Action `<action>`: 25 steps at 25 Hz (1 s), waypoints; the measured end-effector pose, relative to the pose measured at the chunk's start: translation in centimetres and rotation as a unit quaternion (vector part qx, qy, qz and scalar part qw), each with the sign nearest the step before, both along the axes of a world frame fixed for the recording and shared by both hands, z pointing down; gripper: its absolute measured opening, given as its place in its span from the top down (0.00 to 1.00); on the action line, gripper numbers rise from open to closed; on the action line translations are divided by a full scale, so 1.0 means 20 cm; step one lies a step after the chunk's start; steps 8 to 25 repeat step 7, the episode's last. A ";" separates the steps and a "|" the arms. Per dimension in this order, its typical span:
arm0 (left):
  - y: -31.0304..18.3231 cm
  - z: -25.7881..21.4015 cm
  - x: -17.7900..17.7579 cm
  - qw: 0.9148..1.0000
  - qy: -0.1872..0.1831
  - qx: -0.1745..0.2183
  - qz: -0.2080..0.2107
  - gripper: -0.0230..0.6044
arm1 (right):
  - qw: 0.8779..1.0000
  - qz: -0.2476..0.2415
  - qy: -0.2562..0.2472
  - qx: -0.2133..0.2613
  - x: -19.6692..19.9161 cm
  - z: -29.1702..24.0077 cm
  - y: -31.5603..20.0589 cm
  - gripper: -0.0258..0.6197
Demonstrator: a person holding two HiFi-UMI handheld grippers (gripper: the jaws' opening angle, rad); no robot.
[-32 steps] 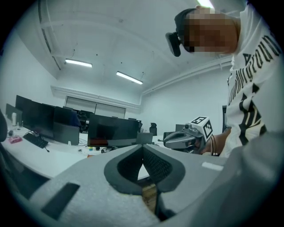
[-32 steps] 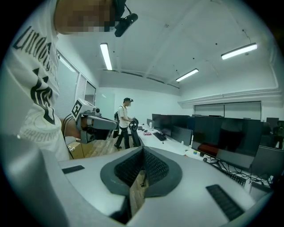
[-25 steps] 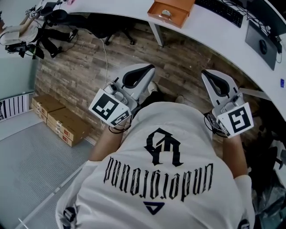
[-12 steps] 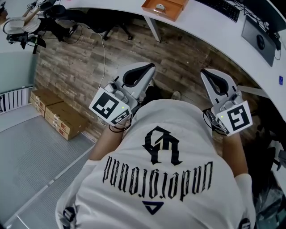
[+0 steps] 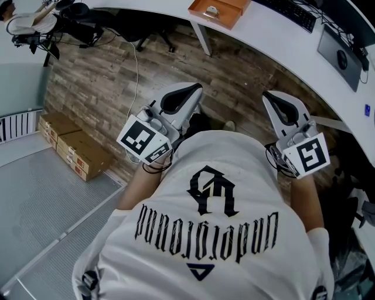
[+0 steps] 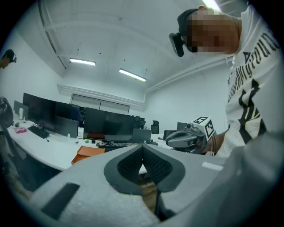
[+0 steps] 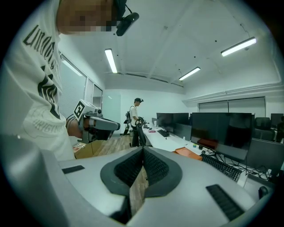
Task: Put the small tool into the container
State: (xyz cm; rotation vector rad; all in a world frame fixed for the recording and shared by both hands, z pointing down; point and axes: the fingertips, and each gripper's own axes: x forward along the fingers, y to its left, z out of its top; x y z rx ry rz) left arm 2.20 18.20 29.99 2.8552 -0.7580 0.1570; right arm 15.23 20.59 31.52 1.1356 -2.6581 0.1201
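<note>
The person is standing back from the curved white worktop (image 5: 266, 42), holding both grippers at chest height over the wooden floor (image 5: 234, 73). The left gripper (image 5: 197, 89) is showing its jaws clenched together, empty, and the right gripper (image 5: 267, 96) is showing the same, its pads meeting on nothing. Well away from both, the orange container (image 5: 231, 22) is sitting on the worktop, with a small metallic item (image 5: 212, 10) lying inside it.
</note>
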 end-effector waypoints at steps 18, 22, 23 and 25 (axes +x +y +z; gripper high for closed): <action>-0.06 0.01 -0.02 1.000 0.002 -0.001 0.002 0.94 | 1.000 0.001 0.004 -0.006 -0.02 0.02 -0.04 0.94; -0.06 0.01 -0.02 1.000 0.002 -0.001 0.002 0.94 | 1.000 0.001 0.004 -0.006 -0.02 0.02 -0.04 0.94; -0.06 0.01 -0.02 1.000 0.002 -0.001 0.002 0.94 | 1.000 0.001 0.004 -0.006 -0.02 0.02 -0.04 0.94; -0.06 0.01 -0.02 1.000 0.002 -0.001 0.002 0.94 | 1.000 0.001 0.004 -0.006 -0.02 0.02 -0.04 0.94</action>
